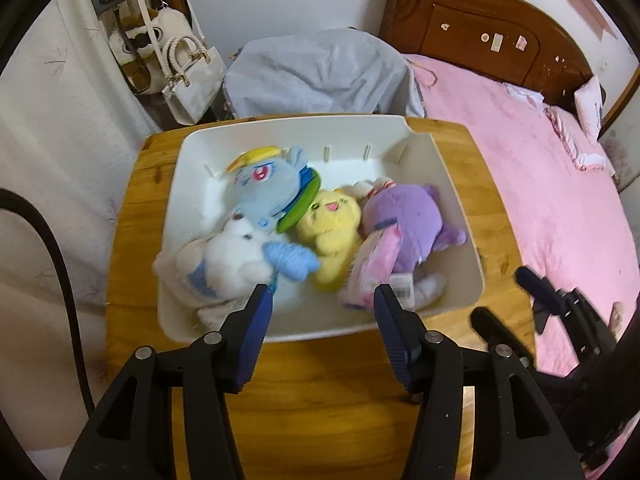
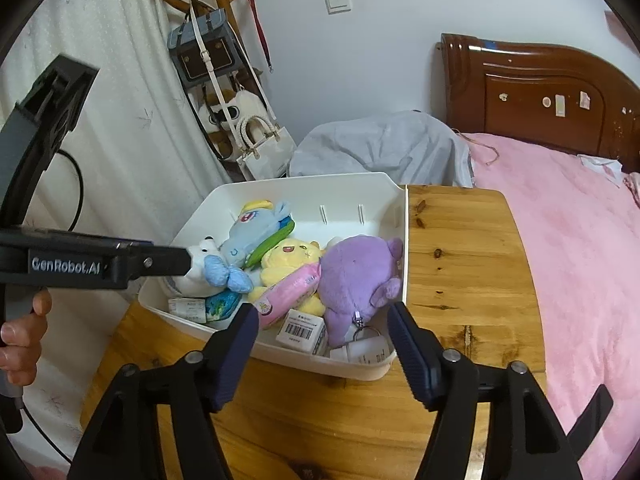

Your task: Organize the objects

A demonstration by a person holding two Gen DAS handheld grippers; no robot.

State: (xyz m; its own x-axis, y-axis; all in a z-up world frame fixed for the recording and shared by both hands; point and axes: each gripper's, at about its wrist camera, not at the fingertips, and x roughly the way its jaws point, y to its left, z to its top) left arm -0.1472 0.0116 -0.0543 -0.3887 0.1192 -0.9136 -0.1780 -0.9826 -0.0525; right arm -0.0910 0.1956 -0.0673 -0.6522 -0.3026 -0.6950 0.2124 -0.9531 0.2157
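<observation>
A white plastic bin (image 1: 456,184) (image 2: 360,364) stands on a wooden table (image 1: 320,400) (image 2: 460,260). It holds a white plush (image 1: 228,256) (image 2: 200,252) with a blue bow, a blue pony plush (image 1: 272,188) (image 2: 248,236), a yellow plush (image 1: 336,220) (image 2: 288,260), a pink packet (image 1: 376,260) (image 2: 292,292) and a purple plush (image 1: 412,224) (image 2: 356,272). My left gripper (image 1: 324,296) is open and empty above the bin's near rim; its side shows in the right wrist view (image 2: 168,260). My right gripper (image 2: 324,316) is open and empty over the bin's near edge.
A pink bed (image 1: 540,200) (image 2: 580,240) with a brown wooden headboard (image 1: 480,28) lies right of the table. A grey covered heap (image 1: 320,76) (image 2: 384,148) sits behind the bin. Handbags (image 1: 192,76) (image 2: 260,148) hang on a rack at the back left. White curtains (image 1: 60,120) hang left.
</observation>
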